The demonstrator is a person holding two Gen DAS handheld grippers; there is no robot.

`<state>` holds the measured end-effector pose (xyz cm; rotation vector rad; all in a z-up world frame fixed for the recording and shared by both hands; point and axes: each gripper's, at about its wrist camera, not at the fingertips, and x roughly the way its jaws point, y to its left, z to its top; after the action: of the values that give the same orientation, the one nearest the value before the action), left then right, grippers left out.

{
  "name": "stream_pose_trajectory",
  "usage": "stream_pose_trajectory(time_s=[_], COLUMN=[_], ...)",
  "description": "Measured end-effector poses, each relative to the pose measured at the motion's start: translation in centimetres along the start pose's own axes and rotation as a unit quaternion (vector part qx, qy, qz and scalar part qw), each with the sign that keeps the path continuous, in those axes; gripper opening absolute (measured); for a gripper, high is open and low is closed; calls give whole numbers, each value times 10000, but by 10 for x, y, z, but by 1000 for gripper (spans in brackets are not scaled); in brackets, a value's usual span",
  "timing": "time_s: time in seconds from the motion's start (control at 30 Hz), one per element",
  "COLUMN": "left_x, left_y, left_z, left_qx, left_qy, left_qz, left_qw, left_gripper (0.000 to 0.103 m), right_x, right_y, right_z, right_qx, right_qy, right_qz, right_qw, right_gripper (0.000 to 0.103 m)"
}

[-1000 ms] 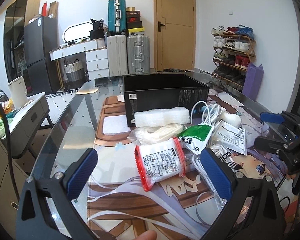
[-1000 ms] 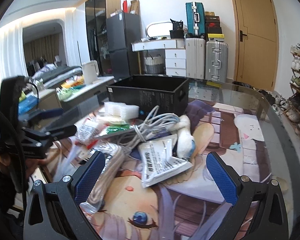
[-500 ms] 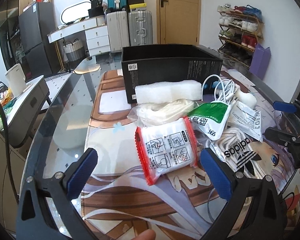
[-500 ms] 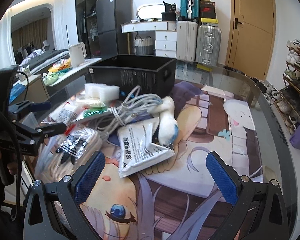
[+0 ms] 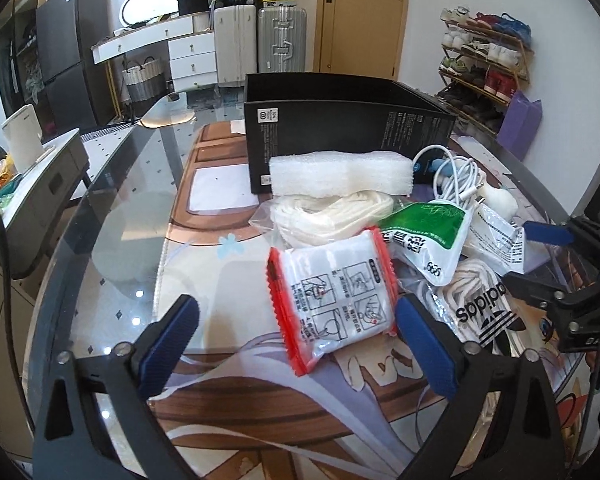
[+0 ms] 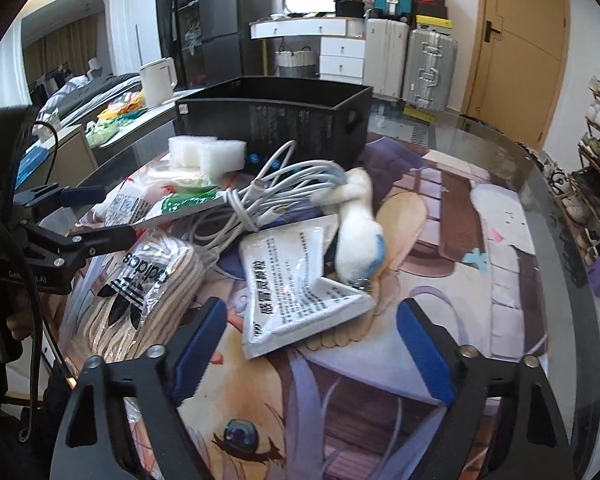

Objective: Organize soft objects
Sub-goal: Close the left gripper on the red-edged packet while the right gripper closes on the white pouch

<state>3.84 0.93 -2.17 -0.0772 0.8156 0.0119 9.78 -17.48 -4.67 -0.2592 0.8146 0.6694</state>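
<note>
A lived-in room here: wooden door (image 5: 362,16) at the back, two silver suitcases (image 5: 256,38) beside a white drawer unit (image 5: 190,60), a shoe rack (image 5: 484,64) along the right wall. Up front, a glass table (image 5: 112,216) with a printed anime mat (image 6: 432,240) laid over it, and on that mat the landmark, an open black box (image 5: 340,128).

Everything soft is heaped just in front of that box. A white foam block (image 5: 340,172) lies against its front wall; nearer the camera sit a bag of white cord (image 5: 332,216), a green-and-white pouch (image 5: 428,232), a coil of white cable (image 6: 268,196), a white plush toy (image 6: 356,220), a printed white sachet (image 6: 296,284) and an Adidas bag of laces (image 6: 144,288). Nearest of all, well out from the box, is a red-edged packet (image 5: 332,296).

The left gripper (image 5: 296,332) is closing, jaws wide, the red-edged packet between them with only the right pad at its edge and no grip. The right gripper (image 6: 312,336) is closing too, jaws spread around the near end of the sachet, not pressing it.

Compared with a second ago, both cameras have dipped and come in: the box has risen in the picture, the pile looms larger, and the blue pads stand closer together.
</note>
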Motion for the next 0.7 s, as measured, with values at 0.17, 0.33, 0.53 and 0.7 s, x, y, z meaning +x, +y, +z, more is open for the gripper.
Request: stream_pose_trajectory(time_s=[0.17,0.33,0.53,0.7], left_x=[-4,-9,-12,-12], left_y=[-6,-13,-10,-9], left_z=[-2,-5,-5,-5], left_qx=[130,267,271,248], left_qy=[-47,-56,-72,-70], left_qz=[-210,-395,-458,-517], left_qw=[9997,9988,9986,9983], left_gripper=[78,57,52,50], right_x=[-2,-7,-14,-17], right_y=[5,6,6,9], right_z=[0,-4,-2,4], right_qx=[-119,-233,-381,-654], right_qy=[-28,-17,-136,-117], right_qz=[106,205,31,-109], right_qw=[9999,9995,9992,9977], right_gripper=[74,68,68,68])
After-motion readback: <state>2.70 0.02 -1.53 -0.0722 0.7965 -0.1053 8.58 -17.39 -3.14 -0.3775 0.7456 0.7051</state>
